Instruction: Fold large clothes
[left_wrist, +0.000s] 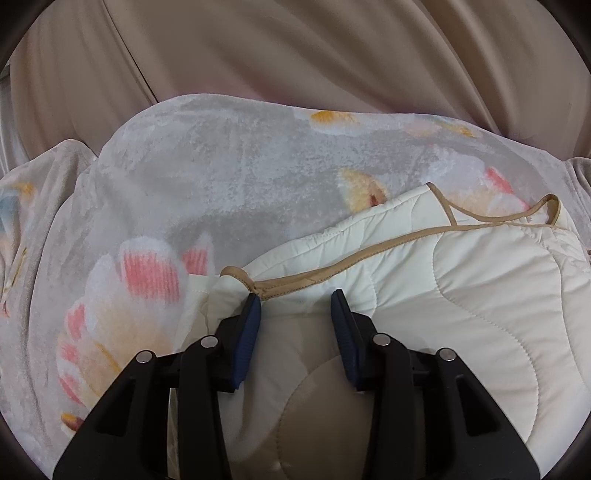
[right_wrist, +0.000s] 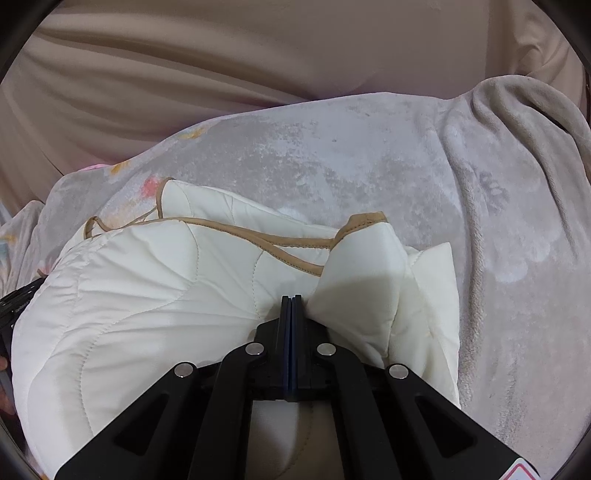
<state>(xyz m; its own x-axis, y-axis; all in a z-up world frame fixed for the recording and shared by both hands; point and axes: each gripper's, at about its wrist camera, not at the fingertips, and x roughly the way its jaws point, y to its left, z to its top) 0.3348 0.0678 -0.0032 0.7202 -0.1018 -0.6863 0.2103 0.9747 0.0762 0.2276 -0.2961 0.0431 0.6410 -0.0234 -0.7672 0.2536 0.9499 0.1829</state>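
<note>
A cream quilted garment (left_wrist: 461, 295) with tan trim lies bunched on a floral fleece blanket (left_wrist: 184, 166). My left gripper (left_wrist: 296, 297) stands open over the garment's near left corner. Its left blue pad touches the tan trim, and only flat fabric lies below the gap. In the right wrist view the same garment (right_wrist: 147, 295) fills the lower left. My right gripper (right_wrist: 291, 298) is shut, pads together, with its tip pushed into a crease where a fold of the garment rises to the right. No cloth shows between its pads.
The grey fleece blanket (right_wrist: 369, 166) spreads beyond the garment and is rumpled at the far right. Beige draped cloth (right_wrist: 184, 55) stands behind it across the back, seen too as beige cloth (left_wrist: 295, 44). A black part of the other gripper (right_wrist: 14, 306) shows at the left edge.
</note>
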